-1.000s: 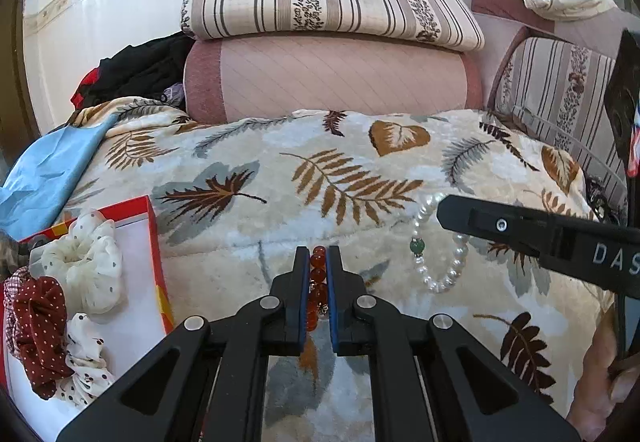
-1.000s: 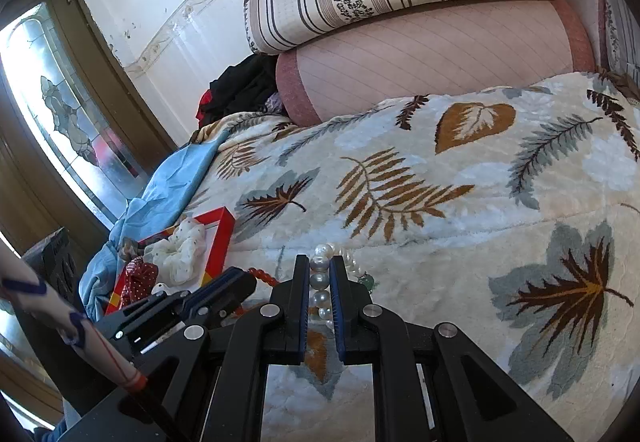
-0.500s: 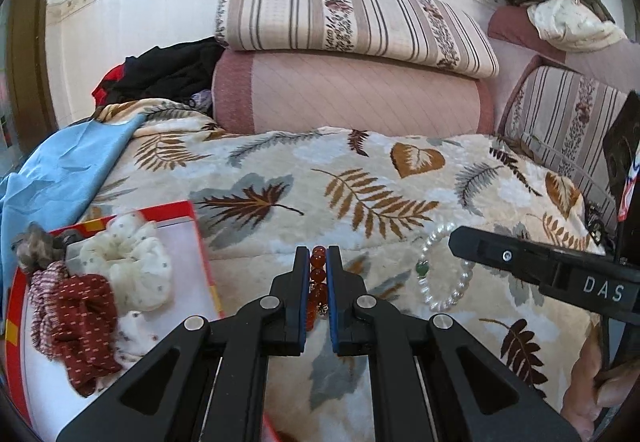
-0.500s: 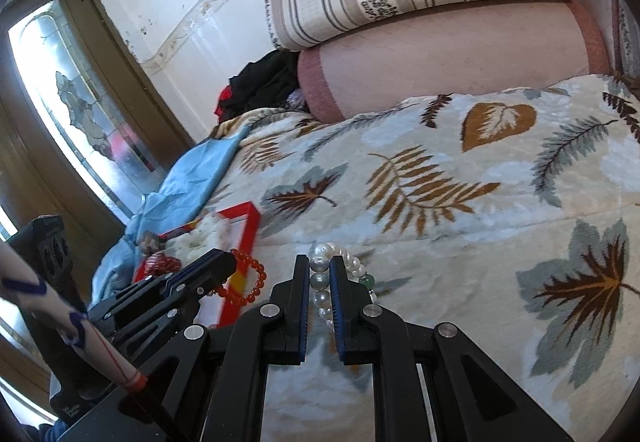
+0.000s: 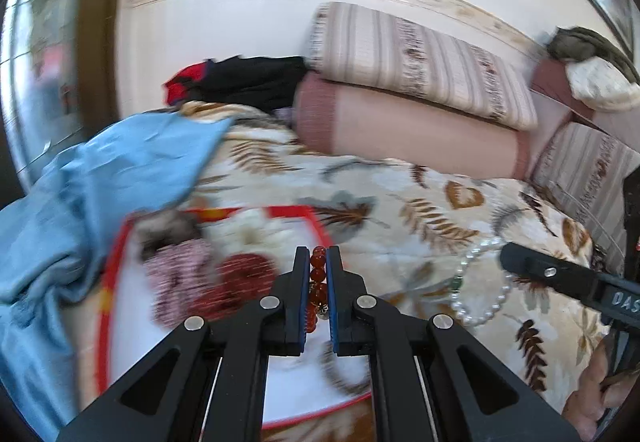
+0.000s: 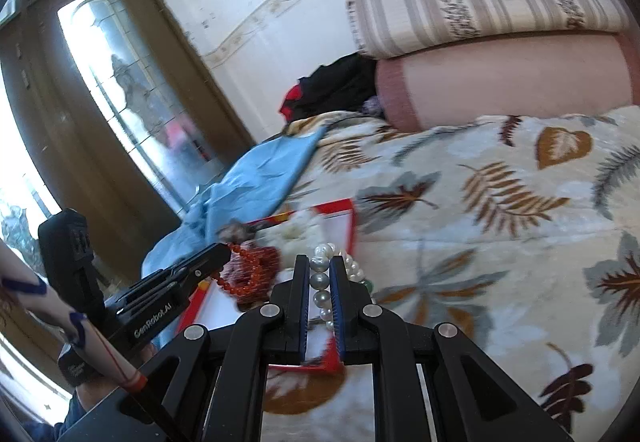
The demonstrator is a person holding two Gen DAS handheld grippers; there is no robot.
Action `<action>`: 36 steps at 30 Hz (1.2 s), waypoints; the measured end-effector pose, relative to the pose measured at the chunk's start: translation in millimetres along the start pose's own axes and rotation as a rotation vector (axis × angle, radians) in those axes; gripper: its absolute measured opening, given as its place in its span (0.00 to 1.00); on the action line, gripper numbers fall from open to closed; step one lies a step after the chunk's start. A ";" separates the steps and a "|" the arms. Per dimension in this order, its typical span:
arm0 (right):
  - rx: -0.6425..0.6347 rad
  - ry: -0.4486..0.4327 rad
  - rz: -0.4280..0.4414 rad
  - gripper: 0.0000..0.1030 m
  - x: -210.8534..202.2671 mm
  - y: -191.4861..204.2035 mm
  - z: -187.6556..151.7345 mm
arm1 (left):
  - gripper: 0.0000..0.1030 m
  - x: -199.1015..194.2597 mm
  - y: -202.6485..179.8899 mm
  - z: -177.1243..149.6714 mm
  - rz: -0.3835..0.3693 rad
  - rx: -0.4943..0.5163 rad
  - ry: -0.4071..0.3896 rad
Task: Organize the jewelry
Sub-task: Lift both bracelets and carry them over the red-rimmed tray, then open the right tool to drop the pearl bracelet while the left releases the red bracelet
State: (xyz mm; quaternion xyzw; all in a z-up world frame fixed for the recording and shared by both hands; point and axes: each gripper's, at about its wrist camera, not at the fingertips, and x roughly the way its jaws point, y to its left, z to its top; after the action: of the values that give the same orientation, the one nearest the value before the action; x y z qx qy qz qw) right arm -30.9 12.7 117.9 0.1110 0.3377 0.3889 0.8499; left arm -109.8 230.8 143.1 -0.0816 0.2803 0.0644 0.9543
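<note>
Jaws clamp red beads and pearls over scrunchie-filled red-rimmed tray.

Daylight is streaming through a brown glazed door as a leaf-print blanket is covering the bed. A striped cushion is lying atop a pink bolster against the cream wall.

"DAS" on the right claw arm, "GenRobot.AI" on the left claw arm
</note>
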 end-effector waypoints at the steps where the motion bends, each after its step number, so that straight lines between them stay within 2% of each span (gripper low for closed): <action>1: -0.004 0.005 0.010 0.11 2.5 5.7 -1.0 | 0.07 -4.3 13.3 -2.9 0.023 -0.011 -0.001; 3: -0.015 0.020 0.034 0.11 10.8 20.4 -4.9 | 0.07 -7.7 36.9 -9.7 0.068 -0.032 0.004; 9: -0.028 0.091 0.110 0.11 46.2 60.7 -20.9 | 0.07 1.3 90.3 -25.7 0.140 -0.128 0.044; 12: -0.028 0.123 0.151 0.11 65.2 78.4 -30.0 | 0.07 9.4 107.1 -33.8 0.143 -0.161 0.092; 16: -0.018 0.176 0.187 0.11 97.7 97.5 -41.7 | 0.07 16.0 114.9 -41.7 0.162 -0.154 0.128; 23: 0.001 0.235 0.117 0.11 129.9 88.8 -58.6 | 0.07 32.1 111.6 -49.4 0.167 -0.122 0.185; 36: 0.038 0.225 0.015 0.11 121.9 53.7 -63.5 | 0.07 56.3 96.9 -57.0 0.179 -0.076 0.260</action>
State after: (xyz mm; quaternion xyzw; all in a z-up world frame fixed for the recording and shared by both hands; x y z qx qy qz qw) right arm -47.0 133.8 35.2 0.0853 0.4374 0.3987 0.8015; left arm -109.1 319.0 53.6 -0.0998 0.4049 0.1487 0.8967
